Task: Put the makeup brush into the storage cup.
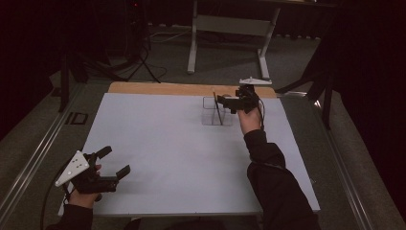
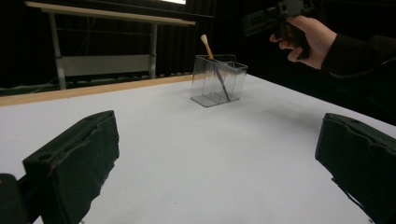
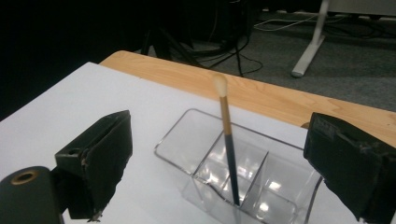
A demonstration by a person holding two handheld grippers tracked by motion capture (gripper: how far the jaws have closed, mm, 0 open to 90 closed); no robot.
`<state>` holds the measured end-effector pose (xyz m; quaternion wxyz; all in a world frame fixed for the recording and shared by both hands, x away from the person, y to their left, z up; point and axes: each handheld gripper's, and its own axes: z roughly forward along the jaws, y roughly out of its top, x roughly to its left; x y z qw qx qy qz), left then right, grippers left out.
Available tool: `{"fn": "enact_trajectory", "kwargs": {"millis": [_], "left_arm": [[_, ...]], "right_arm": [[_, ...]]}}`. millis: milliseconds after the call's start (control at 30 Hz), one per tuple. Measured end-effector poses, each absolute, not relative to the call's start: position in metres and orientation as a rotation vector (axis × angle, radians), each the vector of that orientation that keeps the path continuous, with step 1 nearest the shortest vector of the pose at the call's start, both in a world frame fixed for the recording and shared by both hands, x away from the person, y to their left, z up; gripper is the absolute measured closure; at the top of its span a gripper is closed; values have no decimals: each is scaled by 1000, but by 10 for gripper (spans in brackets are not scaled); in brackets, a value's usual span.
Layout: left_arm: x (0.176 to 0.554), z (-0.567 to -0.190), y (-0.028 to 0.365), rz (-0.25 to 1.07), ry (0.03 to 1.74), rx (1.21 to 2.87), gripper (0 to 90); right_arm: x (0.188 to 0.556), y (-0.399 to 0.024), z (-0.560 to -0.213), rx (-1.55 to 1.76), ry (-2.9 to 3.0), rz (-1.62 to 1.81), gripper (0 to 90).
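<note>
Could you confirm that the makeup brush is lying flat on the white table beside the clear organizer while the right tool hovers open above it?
Not quite: the right gripper view shows the makeup brush standing inside the clear organizer's middle compartment. The right tool does hover open above it.

Brush [image 3: 226, 135]: stands in the middle compartment of the organizer [image 3: 187, 135], leaning.
Organizer: on the table [image 1: 158, 143], just below the right gripper [image 1: 229, 102].
Left gripper [image 1: 117, 163]: well apart, at the near left corner.

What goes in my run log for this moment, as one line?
right gripper: open, above organizer | brush: leaning in organizer | left gripper: open, idle
</note>
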<state>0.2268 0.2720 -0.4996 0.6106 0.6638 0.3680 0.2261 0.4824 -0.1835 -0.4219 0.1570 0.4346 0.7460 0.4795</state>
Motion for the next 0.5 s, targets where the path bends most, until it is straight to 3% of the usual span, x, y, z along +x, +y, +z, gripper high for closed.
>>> {"fn": "enact_trajectory", "kwargs": {"millis": [500], "left_arm": [[226, -500, 272, 524, 853, 1534, 0]], "right_arm": [[453, -189, -421, 1181, 2170, 1418, 80]]}}
